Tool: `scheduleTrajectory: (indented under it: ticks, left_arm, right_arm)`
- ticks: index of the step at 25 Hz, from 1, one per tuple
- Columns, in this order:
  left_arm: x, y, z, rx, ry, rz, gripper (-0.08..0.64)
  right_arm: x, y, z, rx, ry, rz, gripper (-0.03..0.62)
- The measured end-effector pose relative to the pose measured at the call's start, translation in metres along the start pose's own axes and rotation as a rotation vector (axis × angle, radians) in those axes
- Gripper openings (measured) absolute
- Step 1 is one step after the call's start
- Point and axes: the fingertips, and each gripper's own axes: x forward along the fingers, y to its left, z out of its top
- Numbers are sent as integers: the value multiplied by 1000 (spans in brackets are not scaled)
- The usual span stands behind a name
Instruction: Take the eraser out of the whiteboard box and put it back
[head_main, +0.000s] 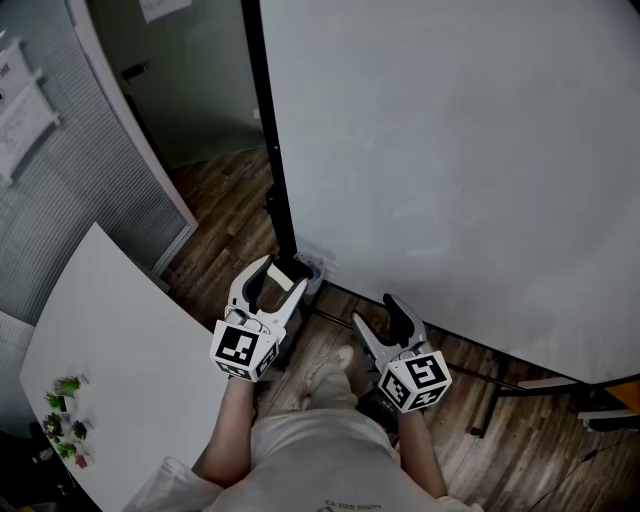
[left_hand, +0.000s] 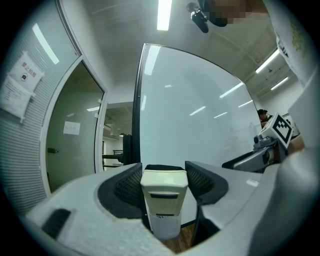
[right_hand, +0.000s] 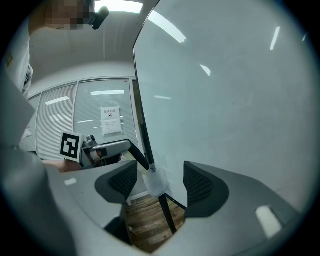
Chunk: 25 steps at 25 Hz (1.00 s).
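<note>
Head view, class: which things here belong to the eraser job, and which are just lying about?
Job: cream plastic eraser with black felt, held by the left gripper; clear plastic whiteboard box; large white whiteboard.
Lying about: white table; small green plants; paper notice on the wall.

The head view looks from high up, almost straight down, on the left hand-held gripper (head_main: 280, 275), the right hand-held gripper (head_main: 377, 312), the whiteboard (head_main: 450, 150) and the wood floor (head_main: 230, 190). Each gripper view sits low behind its own jaws and looks level at the whiteboard from close by. All three views share the whiteboard, and each gripper view catches the other hand-held gripper at its side.
</note>
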Motion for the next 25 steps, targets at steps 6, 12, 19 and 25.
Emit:
scheduleTrajectory:
  ticks: [6,12,19,25]
  left_arm:
    - [-9,-4,6,4,-7,6,267]
    - [-22,-7,12,12,-17,14,267]
    - [-38,-8,17,14,-31,23,267]
    - [-45,-6,16,14,-30,27,267]
  right_arm:
    - [-6,4,5,-18,-7,2,291]
    - [-10,12,8,-29,-12,12,290]
    - [-12,24,6,-39,-13,24,288]
    - [-12,29,4,-38,-12,27,288]
